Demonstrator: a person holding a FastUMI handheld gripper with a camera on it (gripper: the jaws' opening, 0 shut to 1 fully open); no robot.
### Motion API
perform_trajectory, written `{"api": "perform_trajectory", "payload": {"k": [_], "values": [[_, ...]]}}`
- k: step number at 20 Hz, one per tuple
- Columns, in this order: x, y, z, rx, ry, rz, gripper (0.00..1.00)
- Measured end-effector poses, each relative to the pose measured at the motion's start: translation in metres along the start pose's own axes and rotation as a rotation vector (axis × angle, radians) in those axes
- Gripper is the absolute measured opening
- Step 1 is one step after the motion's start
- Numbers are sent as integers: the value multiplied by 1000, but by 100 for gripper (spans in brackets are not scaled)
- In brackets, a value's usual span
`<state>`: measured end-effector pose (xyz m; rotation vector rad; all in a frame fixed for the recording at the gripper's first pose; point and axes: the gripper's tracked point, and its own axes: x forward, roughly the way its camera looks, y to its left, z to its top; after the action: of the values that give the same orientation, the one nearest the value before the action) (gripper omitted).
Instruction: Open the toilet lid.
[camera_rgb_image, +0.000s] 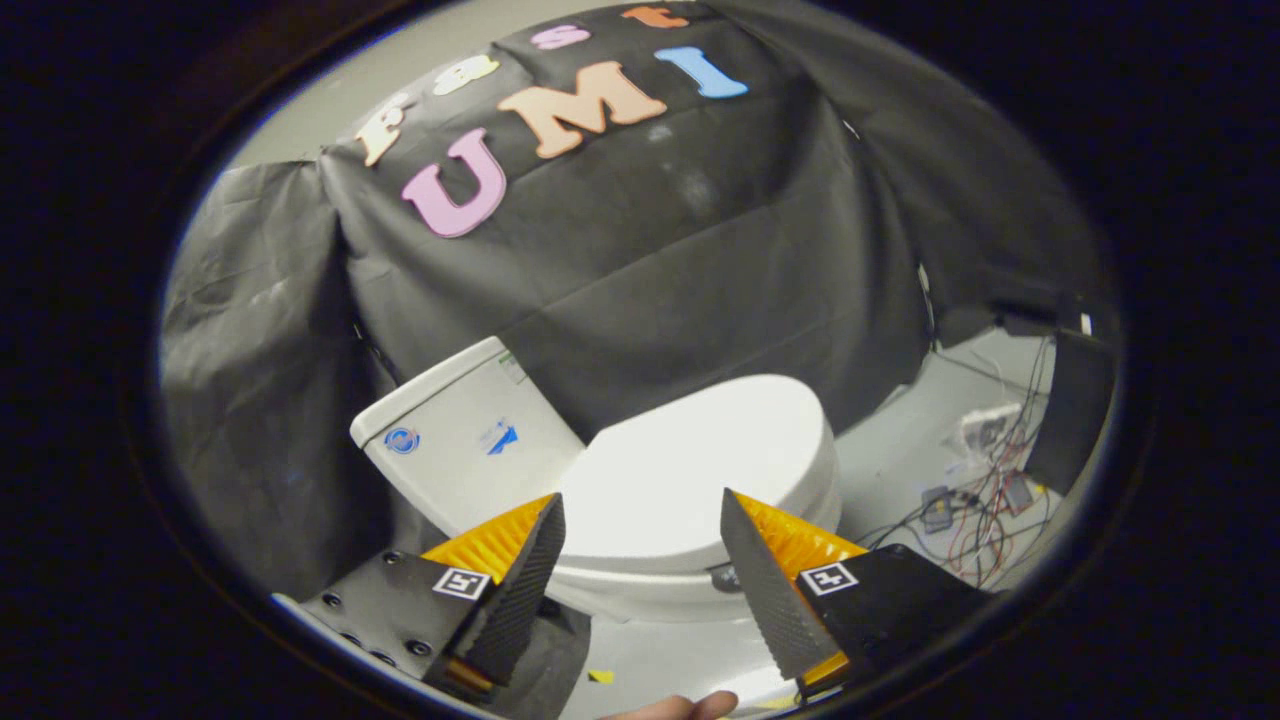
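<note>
A white toilet stands ahead with its lid (700, 450) lying flat down on the seat. Its white tank (465, 435) rises behind the lid, against the black cloth wall. My gripper (642, 500) hovers above the near side of the lid, open, with nothing between its fingers. The orange-and-black fingers (520, 565) frame the lid's near part, apart from it. Below the lid the rim of the bowl (640, 595) shows between the fingers.
Black cloth (640, 270) hangs behind and to the tank's side. On the grey floor (890, 470) beyond the toilet's far side lie tangled wires and small electronics (985, 490), by a dark box (1070, 410). A person's fingertip (690, 708) shows below the fingers.
</note>
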<state>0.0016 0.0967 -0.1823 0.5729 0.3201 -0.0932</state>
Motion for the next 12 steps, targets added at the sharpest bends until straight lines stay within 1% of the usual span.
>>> {"api": "perform_trajectory", "payload": {"k": [2, 3, 4, 6, 7, 10, 12], "values": [[2, -11, -17, 54, 55, -21, 97], [3, -19, -28, 76, 94, -48, 97], [4, -31, -41, 92, 135, -92, 96], [1, -52, -52, 166, 146, -176, 96], [1, -53, -54, 210, 132, -177, 96], [5, -47, -65, 319, 136, -130, 96], [9, -56, -71, 418, 112, -140, 96]]}}
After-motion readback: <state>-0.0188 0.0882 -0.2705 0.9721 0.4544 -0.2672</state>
